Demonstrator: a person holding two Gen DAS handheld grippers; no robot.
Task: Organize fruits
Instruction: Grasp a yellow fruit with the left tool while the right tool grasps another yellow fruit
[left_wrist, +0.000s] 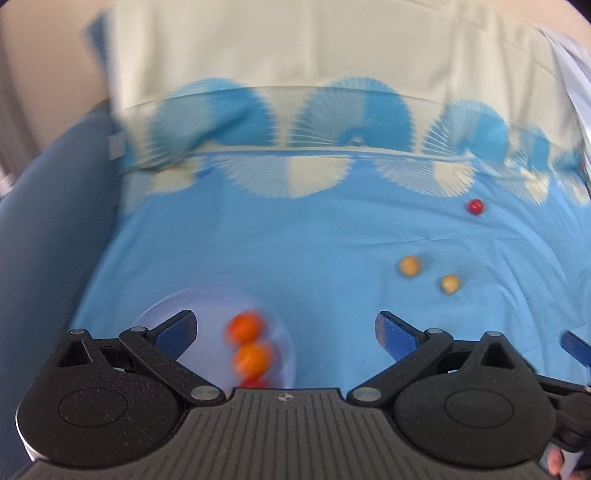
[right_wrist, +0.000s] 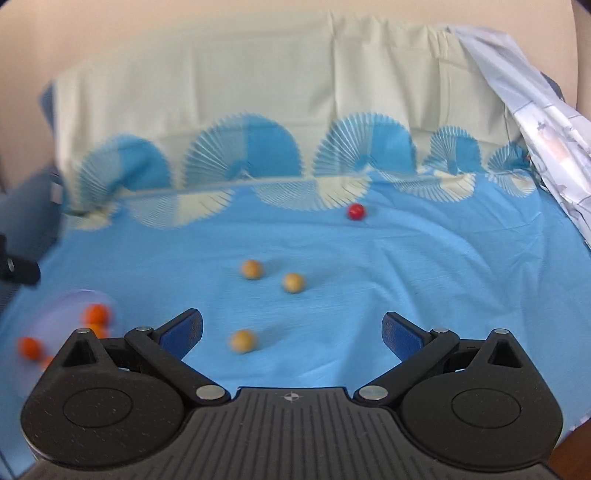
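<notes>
Partly done: orange fruits (left_wrist: 246, 326) already in the pale plate (left_wrist: 162, 314) at near left; three tan fruits (right_wrist: 242, 340) and one red fruit (right_wrist: 356, 211) loose on the blue cloth (right_wrist: 406, 266), farther right. Left gripper (left_wrist: 286, 328) and right gripper (right_wrist: 291, 330) spread wide, empty

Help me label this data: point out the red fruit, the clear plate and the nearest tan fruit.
red fruit (right_wrist: 356, 212): right wrist view, its middle.
clear plate (left_wrist: 162, 314): left wrist view, bare left part.
nearest tan fruit (right_wrist: 242, 341): right wrist view, its middle.
</notes>
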